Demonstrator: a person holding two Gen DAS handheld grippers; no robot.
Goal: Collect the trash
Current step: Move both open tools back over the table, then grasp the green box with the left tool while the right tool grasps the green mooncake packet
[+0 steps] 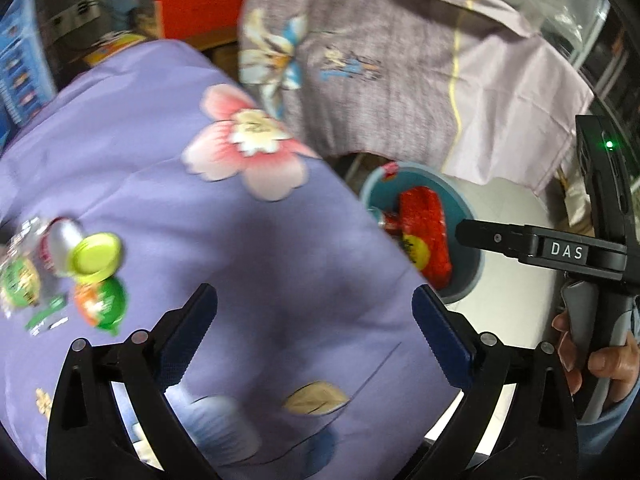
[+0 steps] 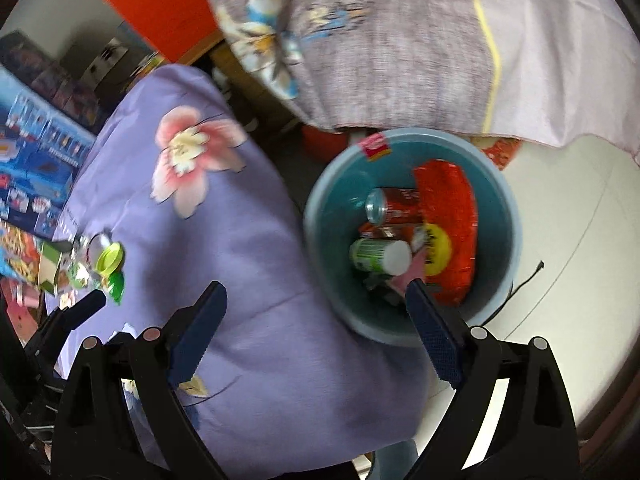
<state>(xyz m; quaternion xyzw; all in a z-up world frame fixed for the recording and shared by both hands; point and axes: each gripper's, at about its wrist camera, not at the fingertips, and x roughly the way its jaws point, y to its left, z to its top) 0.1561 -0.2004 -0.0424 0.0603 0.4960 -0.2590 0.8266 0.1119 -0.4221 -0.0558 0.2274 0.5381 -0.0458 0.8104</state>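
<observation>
A blue bin stands on the floor beside the purple cloth-covered table; it also shows in the left wrist view. In it lie a red wrapper, a red can and a green-and-white can. On the table lie a yellow-green lid, a green-and-orange wrapper and a silver cup. My left gripper is open and empty above the cloth. My right gripper is open and empty, above the table's edge and the bin's near rim.
A grey-lilac flowered cloth hangs behind the bin. Blue boxes stand at the far left. White floor with a black cable lies right of the bin. The right gripper's body shows in the left wrist view.
</observation>
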